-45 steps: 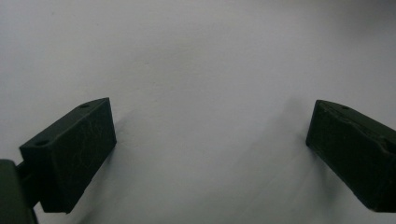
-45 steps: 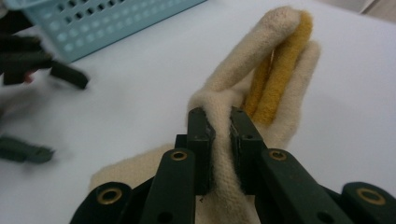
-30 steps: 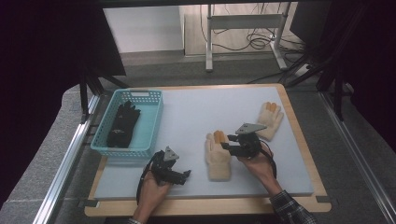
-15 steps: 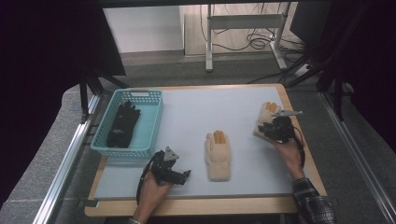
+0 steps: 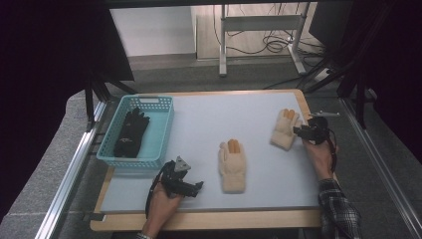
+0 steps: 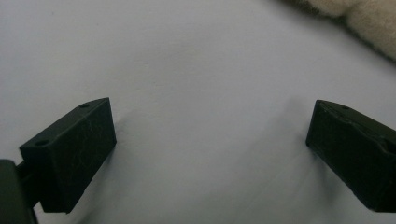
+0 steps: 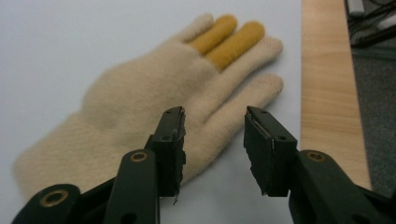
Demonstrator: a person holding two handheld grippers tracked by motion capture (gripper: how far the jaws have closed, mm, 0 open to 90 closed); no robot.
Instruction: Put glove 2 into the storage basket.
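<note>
1. Right now the far cream glove [image 7: 154, 116] lies flat on the table [image 5: 209, 124], just ahead of and partly beneath the fingers of the right gripper [image 7: 212, 140], which are spread with nothing between them. Its thumb runs into the gap from the left finger's side.

2. A second cream glove [image 5: 232, 167] lies palm-down between the two grippers, and its fuzzy edge shows beyond the right-hand finger of the left gripper [image 6: 210, 140]. That gripper's fingers are spread wide over bare table.

3. My judgement of the risk: if the right fingers close where they are, they may catch only the thumb or a thin fold of knit. The glove would then dangle, stretch, or slip free when lifted.

4. Closing too low could also press the fingers against the table and drag the glove toward the wooden rim [image 7: 327, 93] instead of picking it up.

5. A black glove [image 5: 130, 132] lies in the teal basket [image 5: 161, 134], well away from both grippers.

6. Hard to make out: whether the right fingers touch the glove or hover above it. The glove's cuff is blurred behind the left finger, and the near glove is cut off in the left gripper view.
</note>
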